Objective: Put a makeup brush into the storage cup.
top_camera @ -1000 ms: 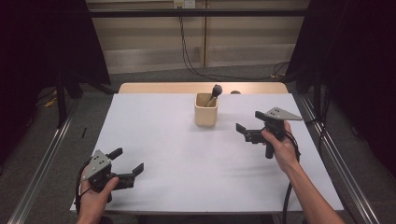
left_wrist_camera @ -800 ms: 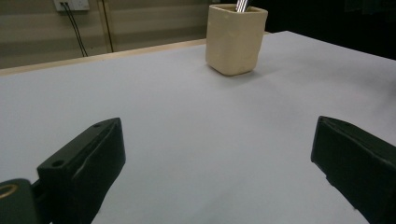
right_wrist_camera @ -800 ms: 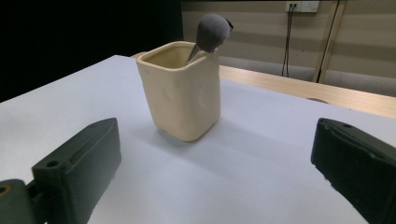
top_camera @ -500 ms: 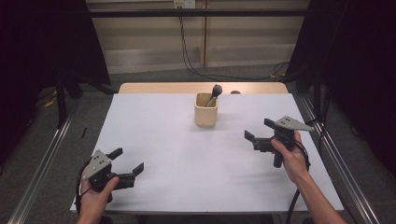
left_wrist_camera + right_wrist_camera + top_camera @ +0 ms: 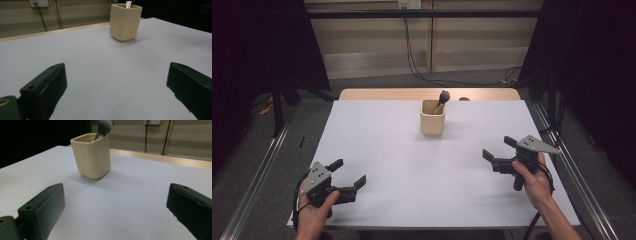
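Cream square cup [image 5: 432,117] upright at table [image 5: 412,165] far centre, holding grey-headed brush [image 5: 443,97] (leaning). Left gripper [image 5: 347,172] and right gripper [image 5: 497,149]: jaws spread, empty, well apart from cup.

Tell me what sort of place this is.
Probably a lab or studio set up for recording manipulation. A white-topped table stands between dark curtains, with metal rails along its sides. A person holds a camera-fitted tool in each hand: left tool, right tool.

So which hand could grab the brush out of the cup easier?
Probably the right gripper: it sits nearer the cup, and the brush leans toward its side.
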A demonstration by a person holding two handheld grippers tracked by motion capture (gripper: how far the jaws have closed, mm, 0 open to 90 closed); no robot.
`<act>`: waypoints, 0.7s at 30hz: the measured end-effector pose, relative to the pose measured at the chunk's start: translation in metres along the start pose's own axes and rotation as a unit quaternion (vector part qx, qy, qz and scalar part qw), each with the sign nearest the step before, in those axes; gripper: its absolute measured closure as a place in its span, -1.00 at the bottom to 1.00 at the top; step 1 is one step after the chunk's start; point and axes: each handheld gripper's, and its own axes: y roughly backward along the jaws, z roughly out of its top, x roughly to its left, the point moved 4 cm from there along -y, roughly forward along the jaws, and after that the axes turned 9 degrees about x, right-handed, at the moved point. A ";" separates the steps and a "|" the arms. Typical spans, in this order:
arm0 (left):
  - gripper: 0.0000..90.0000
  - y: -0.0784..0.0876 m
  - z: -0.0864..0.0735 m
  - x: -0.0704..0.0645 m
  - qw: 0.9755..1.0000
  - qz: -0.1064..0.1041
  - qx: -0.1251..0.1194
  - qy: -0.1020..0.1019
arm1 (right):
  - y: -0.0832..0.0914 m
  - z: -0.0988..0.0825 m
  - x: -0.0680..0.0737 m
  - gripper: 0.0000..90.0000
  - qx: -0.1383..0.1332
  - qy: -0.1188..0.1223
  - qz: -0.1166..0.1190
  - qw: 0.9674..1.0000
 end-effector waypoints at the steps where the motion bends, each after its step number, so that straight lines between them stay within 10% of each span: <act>1: -0.93 0.000 0.000 0.000 1.000 0.000 0.000 0.000 | 0.002 -0.002 0.000 -0.97 -0.001 -0.001 0.001 1.000; 21: -0.93 0.001 -0.001 0.000 1.000 0.003 -0.001 0.002 | 0.033 -0.028 0.006 -0.98 -0.008 -0.003 -0.014 1.000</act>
